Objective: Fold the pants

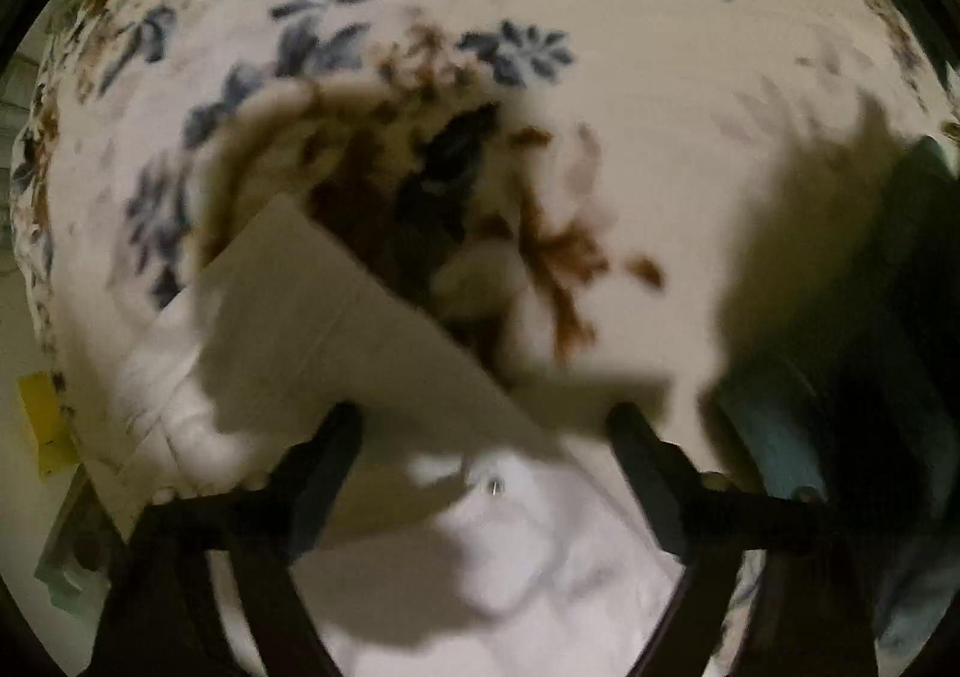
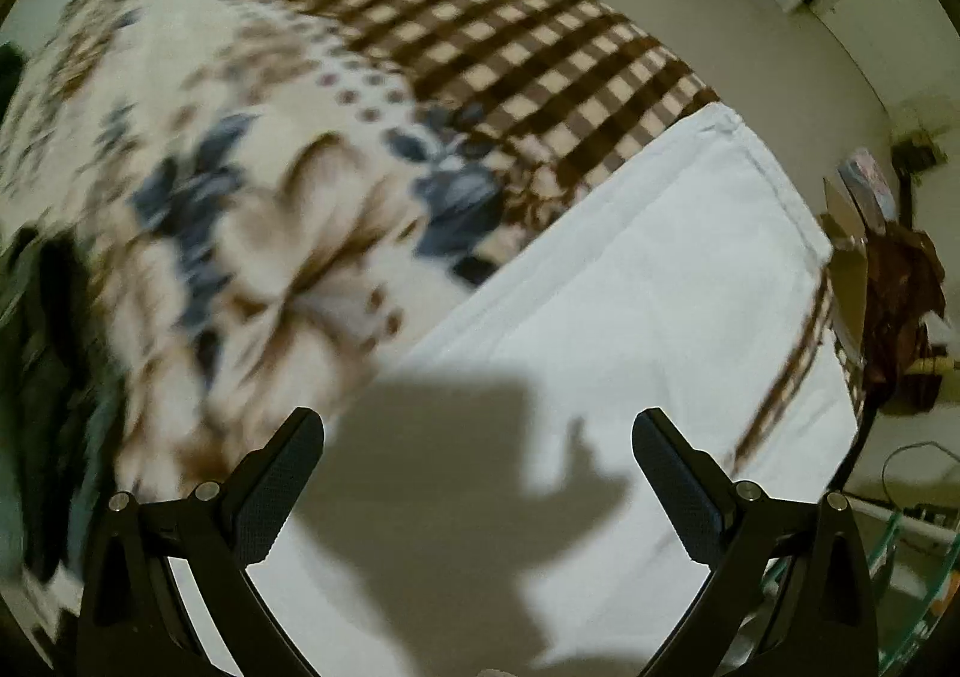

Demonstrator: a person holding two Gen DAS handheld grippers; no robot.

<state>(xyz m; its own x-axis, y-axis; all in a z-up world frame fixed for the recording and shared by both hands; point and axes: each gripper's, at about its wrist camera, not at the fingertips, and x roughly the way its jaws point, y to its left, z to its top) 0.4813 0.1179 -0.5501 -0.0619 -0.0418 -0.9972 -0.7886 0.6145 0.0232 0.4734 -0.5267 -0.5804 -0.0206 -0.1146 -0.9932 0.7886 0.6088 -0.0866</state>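
Observation:
White pants [image 2: 630, 305] lie flat on a floral blanket [image 2: 240, 185] on the bed, one leg end reaching the right edge in the right wrist view. My right gripper [image 2: 480, 437] is open and empty just above the white cloth. In the left wrist view the pants [image 1: 510, 533] show crumpled below, with a folded flap [image 1: 336, 305] raised ahead, in shadow. My left gripper [image 1: 486, 425] is open over the cloth, holding nothing. The view is blurred.
A dark green garment [image 1: 888, 329] lies at the right in the left wrist view and at the left edge in the right wrist view [image 2: 36, 377]. A checked blanket border [image 2: 510, 35], the floor, a brown bag [image 2: 900, 311] and a glass table [image 2: 912, 557] lie beyond.

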